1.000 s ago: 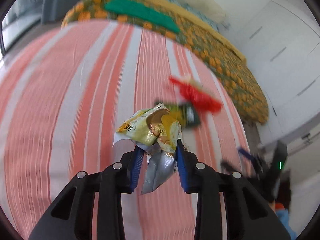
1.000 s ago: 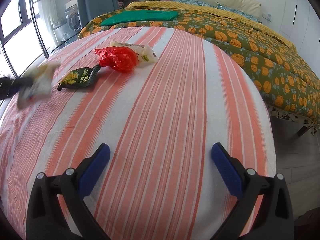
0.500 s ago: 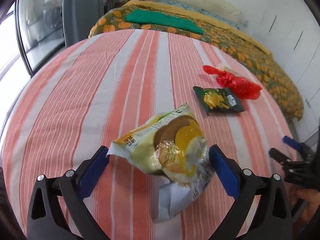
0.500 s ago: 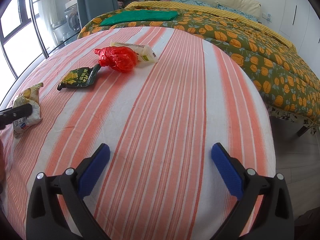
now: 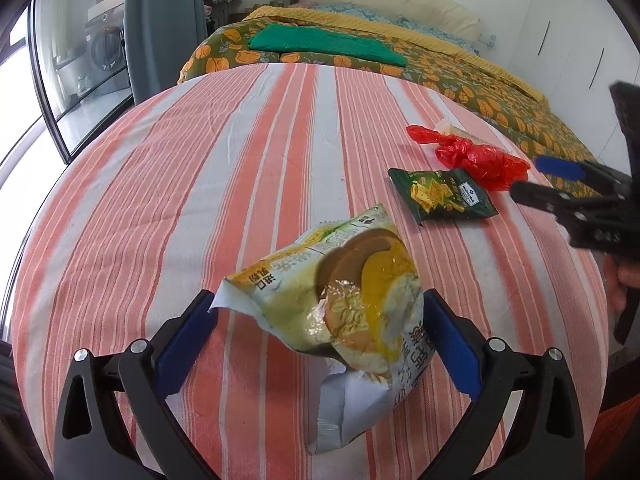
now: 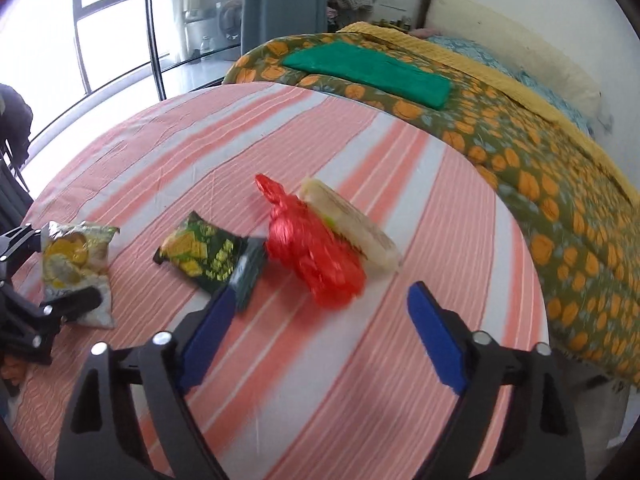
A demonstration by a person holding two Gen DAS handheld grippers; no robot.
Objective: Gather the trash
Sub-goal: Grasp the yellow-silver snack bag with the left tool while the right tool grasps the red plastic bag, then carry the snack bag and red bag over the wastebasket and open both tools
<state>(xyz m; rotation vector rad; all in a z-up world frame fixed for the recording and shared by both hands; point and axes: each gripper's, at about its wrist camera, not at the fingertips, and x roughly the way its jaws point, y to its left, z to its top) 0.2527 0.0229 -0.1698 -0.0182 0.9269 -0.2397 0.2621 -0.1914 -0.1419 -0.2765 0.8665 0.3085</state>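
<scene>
A yellow-green snack wrapper [image 5: 352,292] lies crumpled on the striped tablecloth [image 5: 240,160]. My left gripper [image 5: 320,340] stands wide open around it, and neither pad presses on it. Farther right lie a dark green snack packet [image 5: 442,196] and a red plastic bag [image 5: 476,158]. In the right wrist view my right gripper [image 6: 324,292] hangs just short of the red plastic bag [image 6: 312,252], its jaws closing with the bag's near end level with the fingertips, untouched. A white wrapper [image 6: 352,224] lies behind the bag. The green packet [image 6: 204,252] sits by the left fingertip.
A bed with an orange-leaf quilt [image 6: 540,168] and a folded green cloth [image 6: 368,72] stands beyond the table's far edge. Tall windows [image 6: 100,40] lie to the left. White wardrobe doors [image 5: 560,40] stand at the right. A hand [image 5: 620,280] holds the right gripper.
My left gripper opened wide and let the yellow-green wrapper down onto the cloth. My right gripper swung left to the red bag, rolled, and its jaws narrowed.
</scene>
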